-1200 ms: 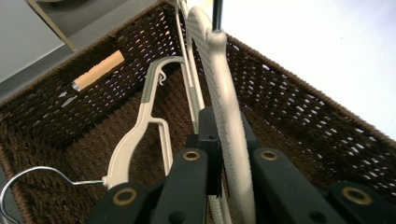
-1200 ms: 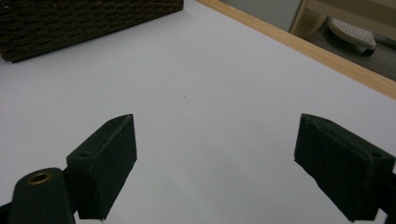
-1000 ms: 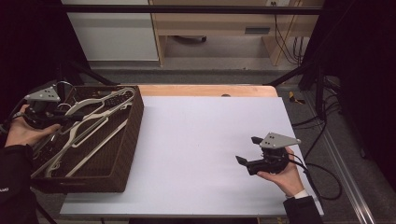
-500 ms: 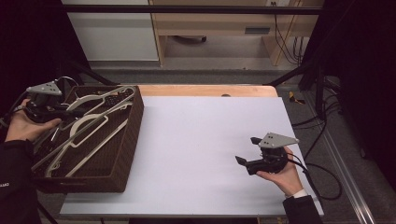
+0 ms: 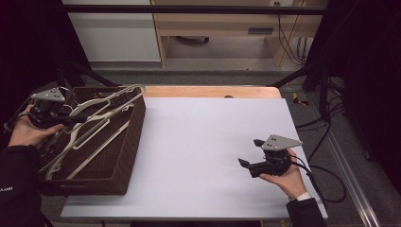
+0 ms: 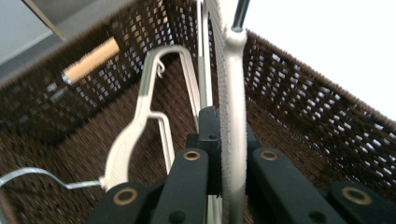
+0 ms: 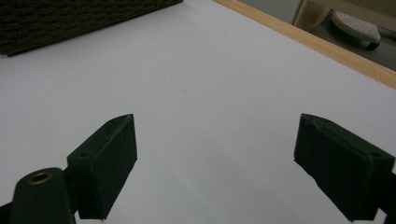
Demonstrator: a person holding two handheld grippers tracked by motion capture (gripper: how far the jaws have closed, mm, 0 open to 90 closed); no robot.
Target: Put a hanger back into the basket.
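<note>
A dark wicker basket (image 5: 124,156) at the table's left holds several cream clothes hangers (image 5: 90,137). My left gripper (image 5: 78,118) is over the basket's far left, shut on one cream hanger (image 5: 118,97) that lies tilted up across the basket toward its far right rim. In the left gripper view the jaws pinch that hanger's ribbed arm (image 6: 232,116), and another hanger (image 6: 135,126) lies in the basket (image 6: 303,116) below. My right gripper (image 5: 249,153) hovers low over the white table (image 5: 198,142) at the right, open and holding nothing, its fingers (image 7: 112,158) wide apart.
A wooden strip (image 5: 213,91) runs along the table's far edge. Cables (image 5: 326,175) trail off the right side. A black frame bar (image 5: 189,9) crosses the back, with a wooden shelf unit behind it.
My left gripper has shifted slightly with the gripped hanger, whose far end has risen over the basket's right rim. The right gripper has stayed still.
</note>
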